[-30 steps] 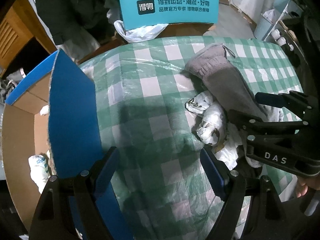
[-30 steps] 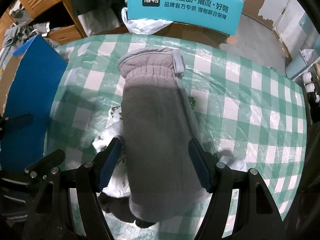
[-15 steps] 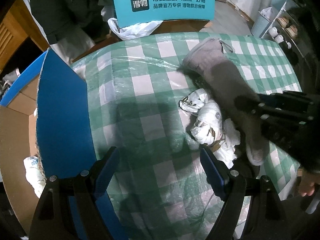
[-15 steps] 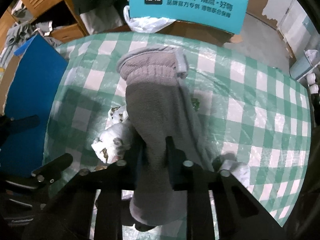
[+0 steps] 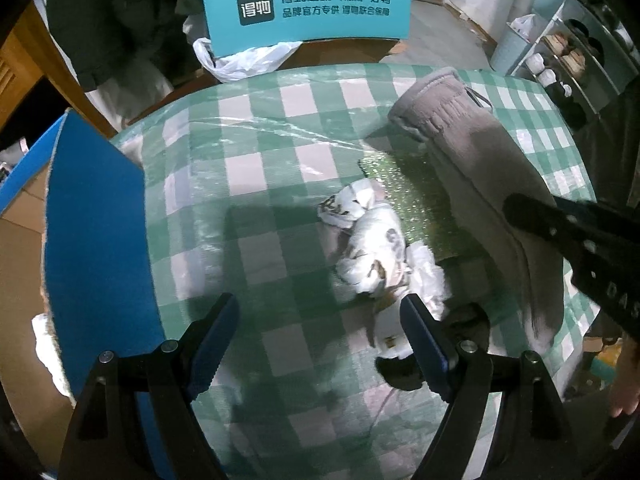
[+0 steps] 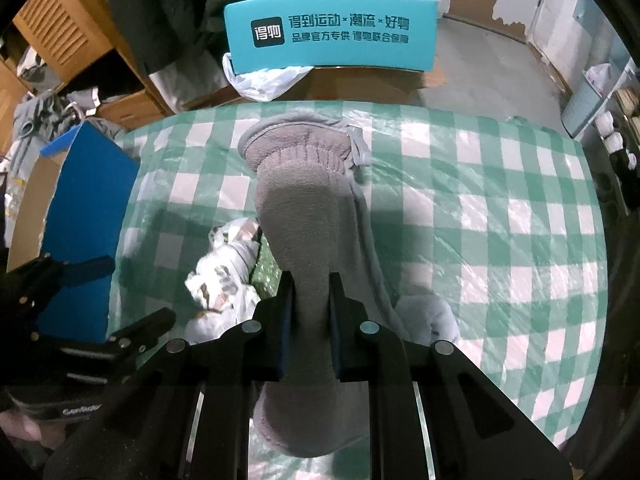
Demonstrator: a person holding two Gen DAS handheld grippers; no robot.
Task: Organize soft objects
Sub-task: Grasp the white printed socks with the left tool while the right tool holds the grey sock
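Note:
A long grey fleece mitten [image 6: 308, 216] lies over the green-checked tablecloth [image 6: 500, 216]. My right gripper [image 6: 311, 300] is shut on the mitten's lower part and lifts it off the cloth. The mitten also shows at the right of the left wrist view [image 5: 480, 156]. A crumpled white patterned cloth [image 5: 372, 248] lies beside it, and it shows in the right wrist view [image 6: 224, 276]. A green glittery sheet [image 5: 416, 200] shows under the lifted mitten. My left gripper [image 5: 320, 344] is open and empty over the cloth, just left of the white bundle.
A blue-edged cardboard box [image 5: 92, 216] stands open at the table's left edge, with something white inside. A teal box [image 5: 308, 12] and a white plastic bag [image 5: 248, 60] sit beyond the far edge. Shelves stand at the far right.
My right gripper closed on the grey mitten and raised it, uncovering the green glittery sheet. My left gripper stayed open and shifted slightly towards the white cloth.

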